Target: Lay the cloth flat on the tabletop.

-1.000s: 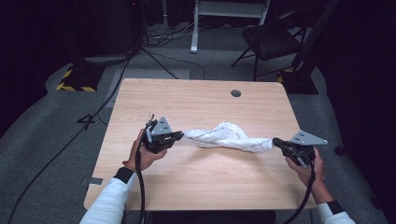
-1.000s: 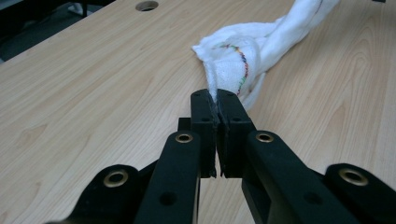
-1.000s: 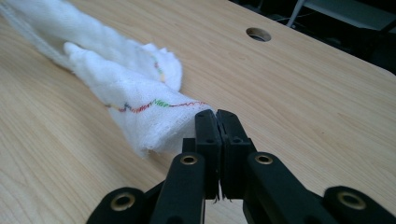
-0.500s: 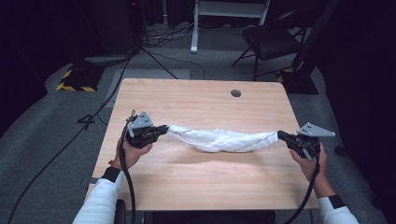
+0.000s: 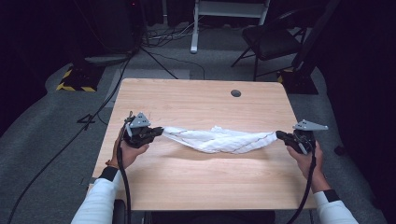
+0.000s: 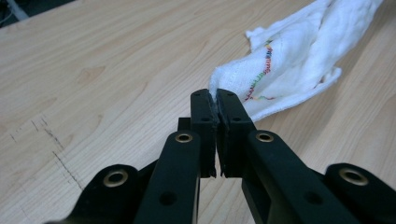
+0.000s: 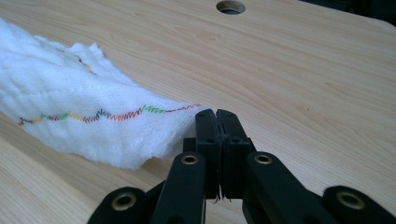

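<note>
A white cloth (image 5: pixel 219 139) with multicoloured stitching hangs stretched between both grippers, sagging just above the wooden table (image 5: pixel 201 100). My left gripper (image 5: pixel 159 131) is shut on the cloth's left corner; in the left gripper view its jaws (image 6: pixel 215 105) pinch the white hem of the cloth (image 6: pixel 289 60). At the table's right side my right gripper (image 5: pixel 279 135) is shut on the opposite corner. The right gripper view shows the closed jaws (image 7: pixel 216 116) clamping the edge of the cloth (image 7: pixel 79 116) beside the zigzag seam.
A round cable hole (image 5: pixel 236 93) sits in the table's far right part and appears as a hole (image 7: pixel 230 6) in the right gripper view. Behind the table stand a dark chair (image 5: pixel 271 39), a white frame (image 5: pixel 229 9) and floor cables (image 5: pixel 159 60).
Both hands have pulled apart sideways, the left going left and the right going right. The bunched cloth has been drawn out into a long band between them.
</note>
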`<state>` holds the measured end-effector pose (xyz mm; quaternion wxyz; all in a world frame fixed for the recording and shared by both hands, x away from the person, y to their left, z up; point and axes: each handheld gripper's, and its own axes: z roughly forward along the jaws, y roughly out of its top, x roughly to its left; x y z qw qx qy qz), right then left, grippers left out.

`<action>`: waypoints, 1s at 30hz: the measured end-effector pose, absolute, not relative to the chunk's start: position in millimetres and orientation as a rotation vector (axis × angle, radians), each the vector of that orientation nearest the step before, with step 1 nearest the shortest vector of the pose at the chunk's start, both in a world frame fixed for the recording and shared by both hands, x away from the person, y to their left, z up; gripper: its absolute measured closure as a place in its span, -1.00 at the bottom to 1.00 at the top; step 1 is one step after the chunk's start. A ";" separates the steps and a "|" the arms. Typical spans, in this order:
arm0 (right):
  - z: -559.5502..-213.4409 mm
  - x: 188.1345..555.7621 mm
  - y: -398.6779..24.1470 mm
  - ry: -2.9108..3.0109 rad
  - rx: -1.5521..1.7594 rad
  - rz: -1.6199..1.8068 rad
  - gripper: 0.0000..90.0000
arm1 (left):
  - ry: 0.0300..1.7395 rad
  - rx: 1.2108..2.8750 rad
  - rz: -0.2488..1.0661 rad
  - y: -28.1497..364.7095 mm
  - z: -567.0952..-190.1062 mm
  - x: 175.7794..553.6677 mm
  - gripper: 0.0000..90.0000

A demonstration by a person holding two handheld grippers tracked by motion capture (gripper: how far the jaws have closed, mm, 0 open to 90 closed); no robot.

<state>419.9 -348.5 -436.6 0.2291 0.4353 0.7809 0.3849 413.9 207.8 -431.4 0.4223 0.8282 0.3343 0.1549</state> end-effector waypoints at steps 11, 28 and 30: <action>-452.8 438.5 -332.2 2.155 1.202 0.907 0.48 | 0.833 2.123 0.416 184.0 -441.6 412.9 0.21; -462.3 397.1 -259.1 2.529 0.806 1.085 0.42 | 0.683 2.285 0.197 100.5 -458.3 440.3 0.34; -470.2 394.5 -245.4 2.580 0.755 1.062 0.39 | 0.674 2.305 0.186 98.4 -463.0 441.1 0.49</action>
